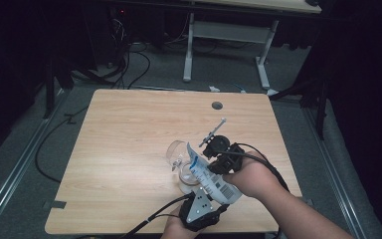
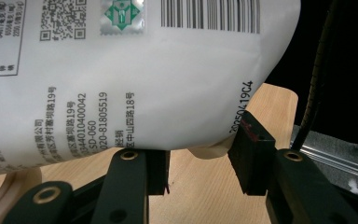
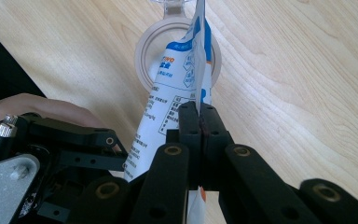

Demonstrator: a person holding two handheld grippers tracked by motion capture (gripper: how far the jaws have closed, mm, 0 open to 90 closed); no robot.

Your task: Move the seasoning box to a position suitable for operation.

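White pouch (image 1: 210, 175) over jar (image 1: 188, 180), right gripper (image 1: 218, 155) on it.

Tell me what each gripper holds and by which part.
The right gripper pinches the white pouch by its flat side edge. The left gripper holds nothing: its fingers stand apart beneath the pouch's bottom.

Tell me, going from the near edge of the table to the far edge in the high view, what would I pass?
Left hand-held gripper with its grey plate → white printed bag pinched by the right hand-held gripper → clear open jar → small dark hole in the table.
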